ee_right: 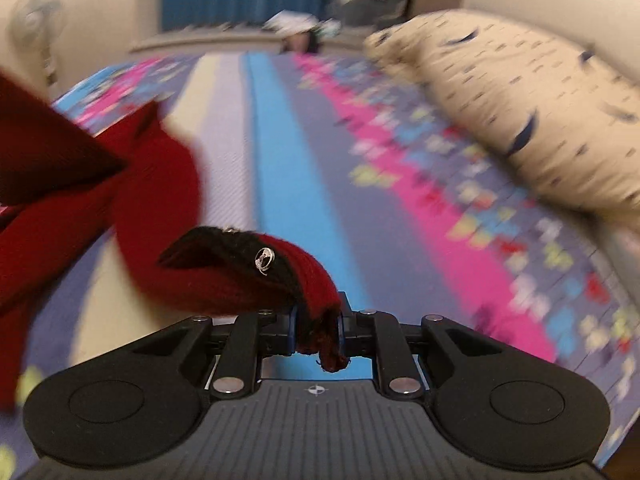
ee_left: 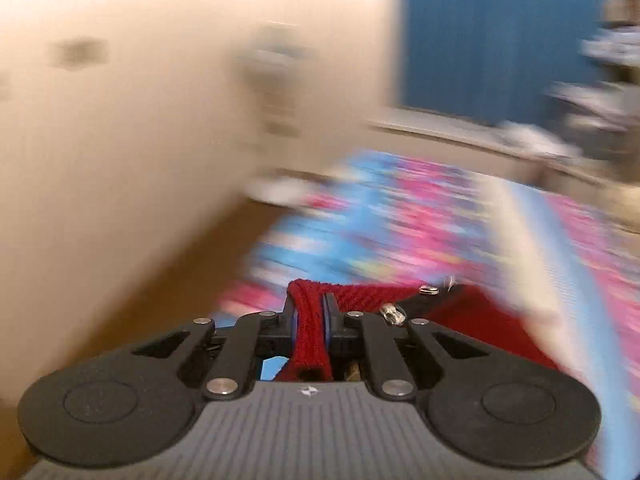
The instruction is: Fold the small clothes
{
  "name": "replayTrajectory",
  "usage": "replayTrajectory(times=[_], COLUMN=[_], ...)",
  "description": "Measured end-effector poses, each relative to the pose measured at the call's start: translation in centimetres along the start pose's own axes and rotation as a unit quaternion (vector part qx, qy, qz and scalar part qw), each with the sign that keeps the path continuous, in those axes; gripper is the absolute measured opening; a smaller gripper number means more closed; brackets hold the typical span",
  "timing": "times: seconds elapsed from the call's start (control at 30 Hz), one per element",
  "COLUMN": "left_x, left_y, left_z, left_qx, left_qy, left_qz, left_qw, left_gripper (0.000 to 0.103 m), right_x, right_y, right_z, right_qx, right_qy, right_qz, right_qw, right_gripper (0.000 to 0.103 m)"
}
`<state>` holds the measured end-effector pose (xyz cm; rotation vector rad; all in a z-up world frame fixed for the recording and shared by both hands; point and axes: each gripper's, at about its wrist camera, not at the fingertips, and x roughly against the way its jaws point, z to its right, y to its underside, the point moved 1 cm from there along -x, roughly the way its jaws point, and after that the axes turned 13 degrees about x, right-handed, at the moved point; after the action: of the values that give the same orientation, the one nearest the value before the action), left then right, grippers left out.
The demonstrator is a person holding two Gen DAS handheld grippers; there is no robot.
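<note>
1. While much of both views is smeared by motion blur, the left gripper (ee_left: 310, 320) sits at the lower centre of the left wrist frame, clenched on a bunched strip of the red knit garment (ee_left: 310, 332).
2. The knit runs between the two blue-padded fingers (ee_left: 294, 322) and its rolled end hangs down behind them toward the gripper body.
3. To the right of that grip, more of the red cloth spreads toward the lower right of the frame, with a dark trim carrying a small silver fastener (ee_left: 394, 314).
4. Behind it lies the bed (ee_left: 400, 216), covered by a sheet patterned in blue and pink, with a pale wall filling the upper left and a blue curtain (ee_left: 492, 40) at the upper right.
5. In the right wrist frame the right gripper (ee_right: 320, 330) is likewise closed on the red knit garment (ee_right: 312, 280), pinching a folded edge whose frayed end dangles below the fingers.
6. A black band with a silver ring ornament (ee_right: 264, 260) lies on the fabric just above and left of the grip.
7. The rest of the garment stretches off to the left edge of the frame, above the bed (ee_right: 280, 184).
8. A cream pillow (ee_right: 520, 112) with dark flecks rests at the upper right, on the bed.
</note>
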<state>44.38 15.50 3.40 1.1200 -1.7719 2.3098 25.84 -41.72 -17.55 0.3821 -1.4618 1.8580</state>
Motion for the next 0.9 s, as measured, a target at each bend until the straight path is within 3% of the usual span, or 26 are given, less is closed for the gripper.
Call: replayTrajectory(times=[0.07, 0.1, 0.13, 0.17, 0.2, 0.23, 0.3, 0.37, 0.43, 0.5, 0.57, 0.67, 0.77, 0.8, 0.83, 0.87, 0.9], left_x=[-3.7, -5.0, -6.0, -6.7, -7.0, -7.5, -7.9, -8.2, -7.9, -7.2, -6.2, -6.2, -5.7, -5.7, -5.6, -5.3, -5.0], left_y=[-2.0, -2.1, -1.8, -1.0, 0.1, 1.5, 5.3, 10.1, 15.5, 20.9, 25.7, 30.3, 32.2, 32.7, 33.0, 32.9, 32.8], left_z=[-3.5, -5.1, -6.4, -7.4, -7.8, -8.3, -8.2, -7.6, -6.8, -6.2, -5.2, -4.3, -5.5, -5.8, -6.1, -6.3, -6.4], left_qx=[0.012, 0.026, 0.041, 0.049, 0.050, 0.048, 0.035, 0.024, 0.023, 0.027, 0.020, 0.021, 0.049, 0.057, 0.060, 0.059, 0.054], left_qy=[-0.062, -0.079, -0.095, -0.100, -0.098, -0.094, -0.074, -0.035, 0.019, 0.056, 0.082, 0.084, 0.081, 0.078, 0.077, 0.077, 0.077], left_qz=[0.000, -0.009, -0.019, -0.024, -0.027, -0.033, -0.066, -0.127, -0.195, -0.245, -0.288, -0.317, -0.333, -0.338, -0.342, -0.342, -0.339], left_qw=[0.9980, 0.9965, 0.9945, 0.9935, 0.9936, 0.9938, 0.9945, 0.9909, 0.9804, 0.9676, 0.9537, 0.9446, 0.9382, 0.9361, 0.9346, 0.9347, 0.9362], left_gripper=[0.016, 0.031, 0.055, 0.068, 0.091, 0.103, 0.103, 0.103, 0.103, 0.103, 0.103, 0.103, 0.103, 0.103, 0.103, 0.103, 0.103], right_x=[-3.3, -4.7, -5.9, -6.7, -7.3, -7.6, -7.0, -5.9, -4.4, -3.2, -1.5, -0.2, -1.1, -1.7, -1.7, -1.8, -1.4], right_y=[-2.3, -3.0, -3.5, -3.7, -3.9, -3.7, -2.5, -0.6, 1.5, 2.9, 3.0, 2.6, 2.4, 2.3, 2.4, 2.0, 1.6], right_z=[3.9, 5.9, 7.5, 8.4, 8.6, 8.0, 5.4, 1.5, -3.3, -8.5, -13.0, -17.8, -20.8, -21.4, -22.0, -22.1, -22.1], right_qx=[-0.043, -0.080, -0.115, -0.137, -0.136, -0.129, -0.123, -0.115, -0.136, -0.160, -0.172, -0.183, -0.168, -0.164, -0.162, -0.152, -0.146], right_qy=[0.074, 0.116, 0.159, 0.205, 0.214, 0.184, 0.097, -0.029, -0.174, -0.310, -0.392, -0.460, -0.468, -0.465, -0.460, -0.452, -0.447], right_qz=[-0.017, -0.028, -0.032, -0.036, -0.046, -0.049, -0.044, -0.055, -0.072, -0.090, -0.083, -0.080, -0.119, -0.128, -0.129, -0.119, -0.107], right_qw=[0.996, 0.990, 0.980, 0.968, 0.966, 0.973, 0.987, 0.991, 0.973, 0.933, 0.900, 0.865, 0.859, 0.860, 0.863, 0.871, 0.876], right_gripper=[0.020, 0.029, 0.043, 0.050, 0.067, 0.073, 0.076, 0.078, 0.078, 0.078, 0.078, 0.076, 0.074, 0.066, 0.034, 0.020, 0.016])
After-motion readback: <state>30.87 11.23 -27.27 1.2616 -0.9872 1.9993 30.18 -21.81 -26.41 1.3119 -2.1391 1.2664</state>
